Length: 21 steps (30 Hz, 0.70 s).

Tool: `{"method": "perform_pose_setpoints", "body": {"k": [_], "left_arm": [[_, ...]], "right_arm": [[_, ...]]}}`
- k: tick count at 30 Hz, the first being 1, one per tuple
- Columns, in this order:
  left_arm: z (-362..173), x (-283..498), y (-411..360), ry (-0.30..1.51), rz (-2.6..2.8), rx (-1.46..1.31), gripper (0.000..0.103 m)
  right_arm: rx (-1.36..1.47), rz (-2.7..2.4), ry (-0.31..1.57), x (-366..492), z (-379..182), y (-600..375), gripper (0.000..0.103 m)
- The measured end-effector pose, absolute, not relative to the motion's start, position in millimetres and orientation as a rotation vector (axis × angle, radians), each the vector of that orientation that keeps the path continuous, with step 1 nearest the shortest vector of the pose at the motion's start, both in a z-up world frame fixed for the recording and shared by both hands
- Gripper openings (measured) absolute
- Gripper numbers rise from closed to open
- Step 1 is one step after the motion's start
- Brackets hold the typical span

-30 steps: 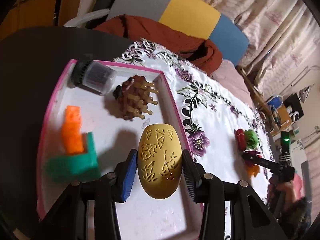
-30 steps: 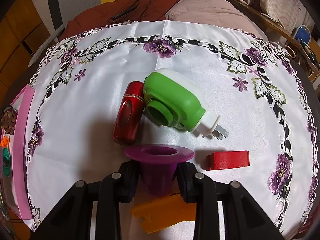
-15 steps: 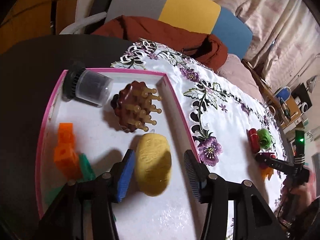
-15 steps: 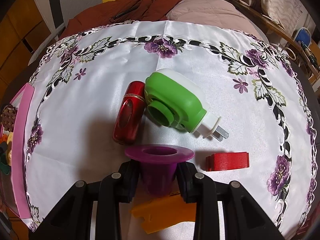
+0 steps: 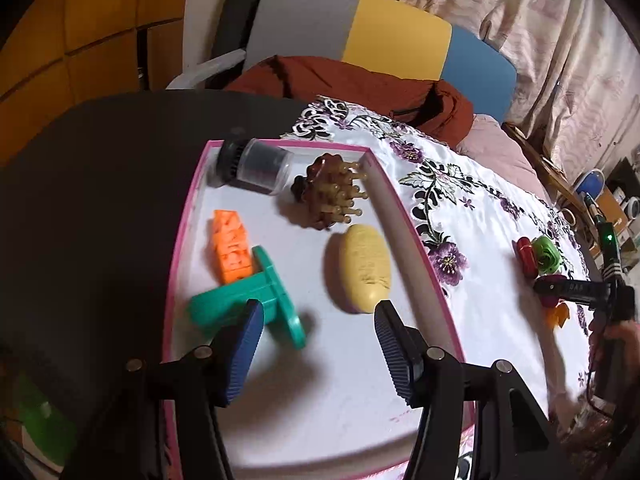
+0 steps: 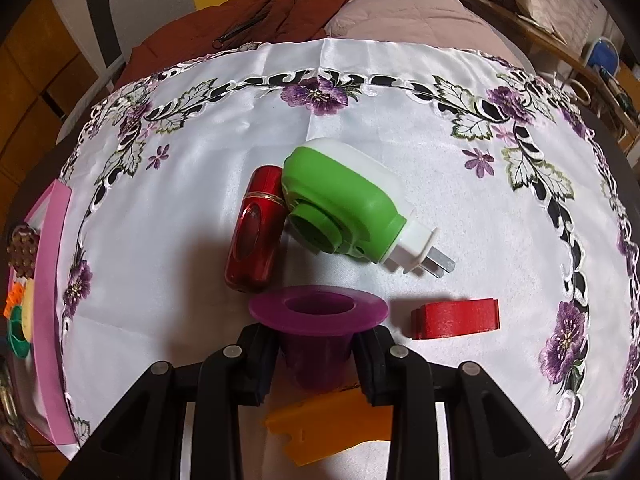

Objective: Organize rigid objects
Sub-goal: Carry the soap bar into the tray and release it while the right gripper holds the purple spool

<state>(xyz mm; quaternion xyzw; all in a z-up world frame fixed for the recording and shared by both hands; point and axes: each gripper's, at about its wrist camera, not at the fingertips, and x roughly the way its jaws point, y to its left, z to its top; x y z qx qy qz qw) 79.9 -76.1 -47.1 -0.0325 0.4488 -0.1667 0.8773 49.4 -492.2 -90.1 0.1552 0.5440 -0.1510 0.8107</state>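
A pink-rimmed white tray [image 5: 394,204] holds a yellow oval soap-like piece [image 5: 366,266], a brown peg brush [image 5: 332,194], a clear jar with a black cap [image 5: 256,166], an orange block [image 5: 231,246] and a teal flanged piece [image 5: 248,300]. My left gripper [image 5: 318,352] hangs over the tray's near part, its jaws opening, with nothing between them; the yellow piece lies beyond the tips. My right gripper [image 6: 316,354] is shut on a purple flanged cup [image 6: 318,308] above the floral cloth. Beyond it lie a red case [image 6: 254,236] and a green plug-in device [image 6: 344,208].
A red block [image 6: 456,318] lies right of the cup and an orange piece [image 6: 332,424] below it. The tray edge [image 6: 50,280] shows at far left. A rust-coloured garment [image 5: 360,84] and a grey, yellow and blue cushion [image 5: 396,36] lie behind the table.
The left gripper let go of the yellow oval piece, which now lies on the tray, and drew back with its jaws wider. The right gripper kept still on the purple cup.
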Motion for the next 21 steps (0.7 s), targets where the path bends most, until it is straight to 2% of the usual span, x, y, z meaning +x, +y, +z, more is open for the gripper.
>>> {"method": "perform_pose_setpoints", "body": {"k": [21], "left_arm": [[-46,60,-70,0.919,-0.314,-0.023,0.059]], "right_arm": [[0.27,-0.374,1.133,50,-88,-491,0.032]]}}
